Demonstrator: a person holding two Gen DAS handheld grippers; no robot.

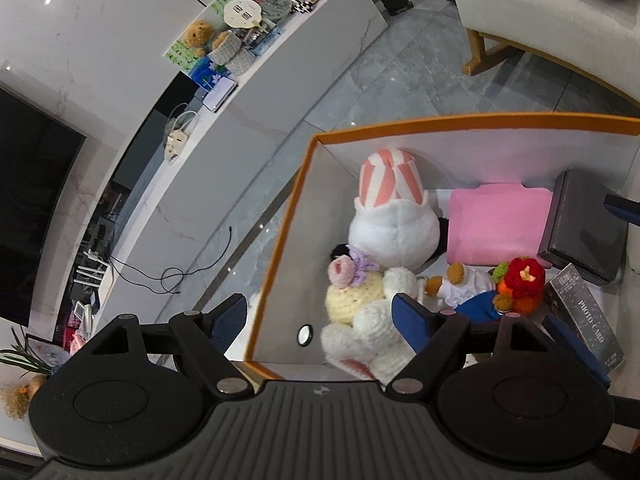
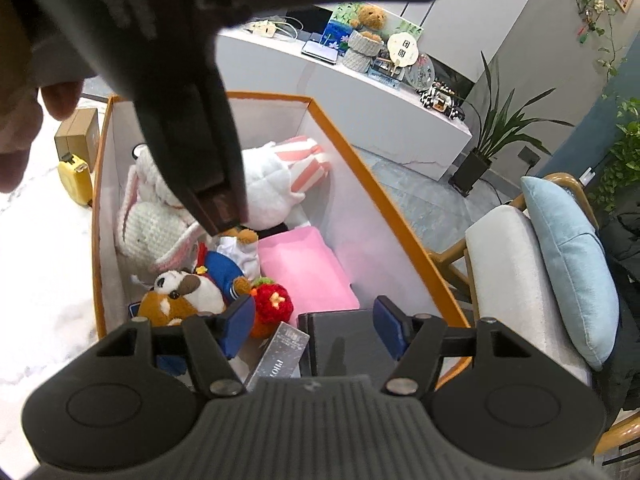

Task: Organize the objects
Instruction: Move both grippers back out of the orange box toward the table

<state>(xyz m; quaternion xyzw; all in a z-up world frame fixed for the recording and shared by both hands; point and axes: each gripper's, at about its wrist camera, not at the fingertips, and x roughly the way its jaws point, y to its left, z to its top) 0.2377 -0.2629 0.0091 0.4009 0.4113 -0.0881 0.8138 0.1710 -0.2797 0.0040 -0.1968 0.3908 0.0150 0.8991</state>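
An orange-rimmed white box (image 1: 280,240) (image 2: 400,216) holds several toys. Inside are a white plush with pink-striped ears (image 1: 394,216) (image 2: 276,184), a crocheted white bunny (image 1: 372,320) (image 2: 148,232), a small bear in blue (image 1: 456,284) (image 2: 224,268), a red crocheted flower (image 1: 520,282) (image 2: 274,302), a pink folder (image 1: 500,226) (image 2: 308,272), a dark box (image 1: 584,224) (image 2: 344,344) and a photo card box (image 1: 588,316) (image 2: 280,352). My left gripper (image 1: 320,320) is open over the box's left wall. My right gripper (image 2: 314,330) is open around the dark box, not closed on it.
A white cabinet (image 1: 256,120) (image 2: 360,92) with baskets and a teddy stands behind. An armchair (image 2: 520,264) with a blue cushion is on the right, a potted plant (image 2: 484,140) beside the cabinet. A yellow case (image 2: 74,178) and cardboard box (image 2: 78,132) sit left of the box.
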